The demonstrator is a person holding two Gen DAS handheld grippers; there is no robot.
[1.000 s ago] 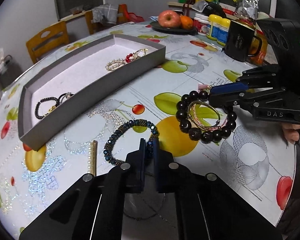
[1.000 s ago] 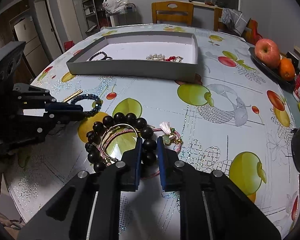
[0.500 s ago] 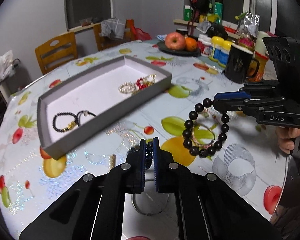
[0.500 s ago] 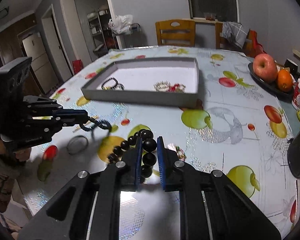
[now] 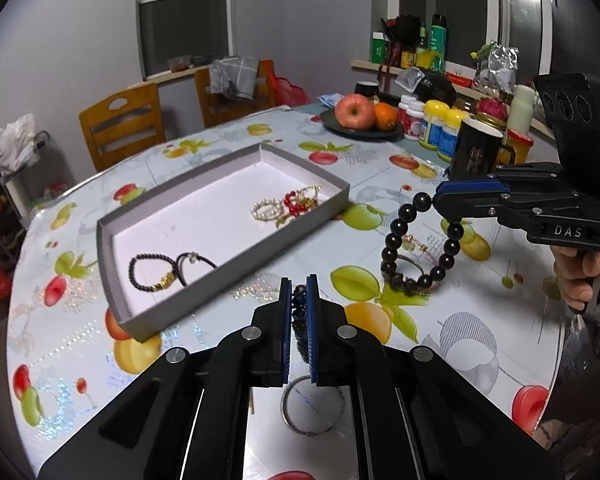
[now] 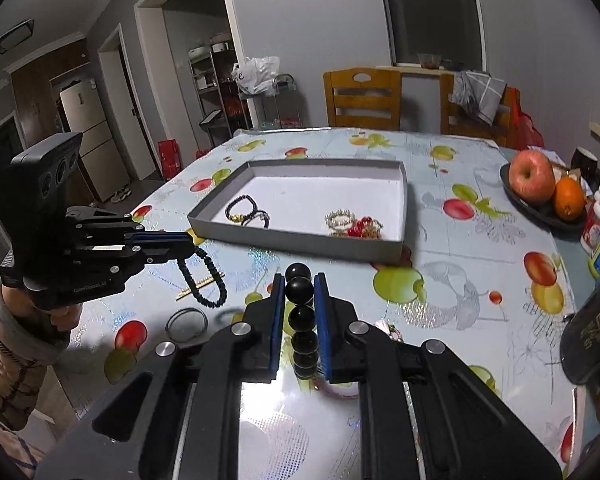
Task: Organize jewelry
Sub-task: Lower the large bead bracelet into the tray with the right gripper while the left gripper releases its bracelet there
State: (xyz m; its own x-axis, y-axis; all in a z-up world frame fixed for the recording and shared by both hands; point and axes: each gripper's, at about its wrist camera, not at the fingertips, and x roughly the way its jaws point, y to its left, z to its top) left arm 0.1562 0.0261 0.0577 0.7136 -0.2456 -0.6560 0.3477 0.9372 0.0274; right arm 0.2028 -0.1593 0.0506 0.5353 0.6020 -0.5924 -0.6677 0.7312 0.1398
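Observation:
My left gripper (image 5: 299, 288) is shut on a dark blue beaded bracelet (image 6: 204, 280) and holds it above the table. My right gripper (image 6: 299, 280) is shut on a bracelet of large black beads (image 5: 420, 244), which hangs above the table. A grey tray (image 5: 156, 304) lies beyond both grippers; it holds black cord bracelets (image 5: 168, 268) and a pearl, red and gold bracelet pile (image 5: 288, 206). On the table lie a gold and pink bangle (image 5: 410, 264), a silver ring bangle (image 5: 312, 406) and a gold bar piece (image 6: 198, 286).
A plate with an apple (image 5: 354, 112) and an orange stands at the far side. A black mug (image 5: 474, 152) and several jars (image 5: 436, 120) stand at the right. Wooden chairs (image 5: 120, 124) stand behind the round table with its fruit-print cloth (image 5: 480, 344).
Both grippers have risen from the table, each lifting its bracelet clear. The gold and pink bangle stays on the table where the black beads lay.

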